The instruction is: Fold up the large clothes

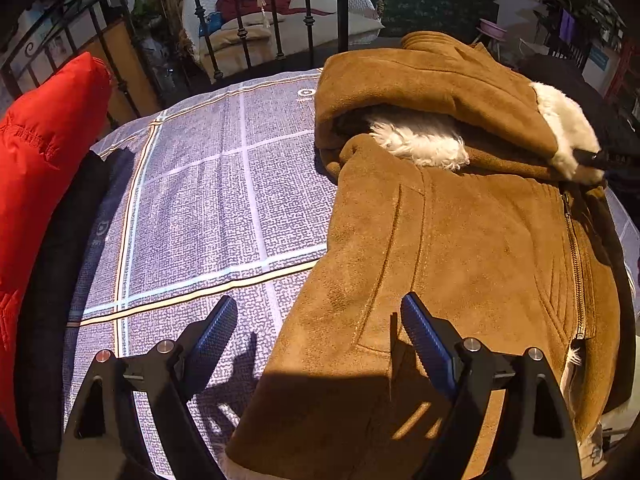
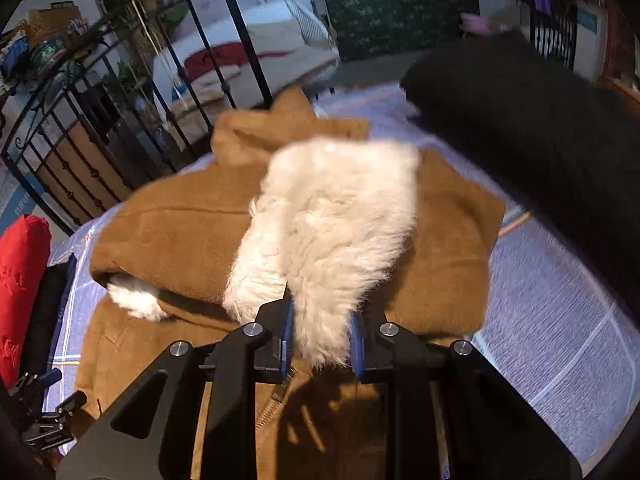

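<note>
Tan suede jacket lies on the bed, long axis near-to-far; right gripper pinches its white fur trim, while left gripper, fingers wide, straddles the near-left hem edge.

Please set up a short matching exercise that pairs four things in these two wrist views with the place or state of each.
Things:
1. left gripper
2. right gripper
3. red padded garment
4. brown suede jacket

Places or states:
A. lies spread on the checked cover, zipper showing
B. closed on the white fur trim
C. open, holding nothing, over the jacket's edge
D. at the left edge of the bed, by the iron railing

Pairs: 1-C, 2-B, 3-D, 4-A
</note>
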Action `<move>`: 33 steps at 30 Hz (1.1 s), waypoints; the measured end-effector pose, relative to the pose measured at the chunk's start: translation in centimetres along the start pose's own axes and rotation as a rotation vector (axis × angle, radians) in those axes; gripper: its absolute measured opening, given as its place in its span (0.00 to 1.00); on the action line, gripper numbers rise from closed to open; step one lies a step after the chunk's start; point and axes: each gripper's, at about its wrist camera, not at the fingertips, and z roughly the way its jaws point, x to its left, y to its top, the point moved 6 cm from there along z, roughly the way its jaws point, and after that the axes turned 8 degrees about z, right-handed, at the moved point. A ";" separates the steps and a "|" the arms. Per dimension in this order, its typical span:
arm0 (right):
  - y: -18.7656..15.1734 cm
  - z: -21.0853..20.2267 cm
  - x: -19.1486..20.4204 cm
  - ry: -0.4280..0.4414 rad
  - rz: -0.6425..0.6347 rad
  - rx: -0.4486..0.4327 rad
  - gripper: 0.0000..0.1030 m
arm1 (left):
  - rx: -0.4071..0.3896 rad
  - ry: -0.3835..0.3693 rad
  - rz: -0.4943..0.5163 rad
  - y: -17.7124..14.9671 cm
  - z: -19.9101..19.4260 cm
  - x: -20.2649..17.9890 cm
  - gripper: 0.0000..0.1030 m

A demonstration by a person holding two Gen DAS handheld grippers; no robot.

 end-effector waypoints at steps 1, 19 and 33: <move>-0.3 0.5 -0.1 0.009 -0.016 -0.005 0.32 | 0.002 0.000 0.000 0.0 0.0 -0.1 0.80; -9.1 -8.1 -4.2 0.000 -0.018 0.081 0.83 | 0.019 0.013 0.011 -2.3 -0.7 4.6 0.88; -17.1 -8.2 -6.5 -0.041 -0.020 0.306 0.83 | 0.074 -0.134 0.057 -5.3 1.1 2.1 0.72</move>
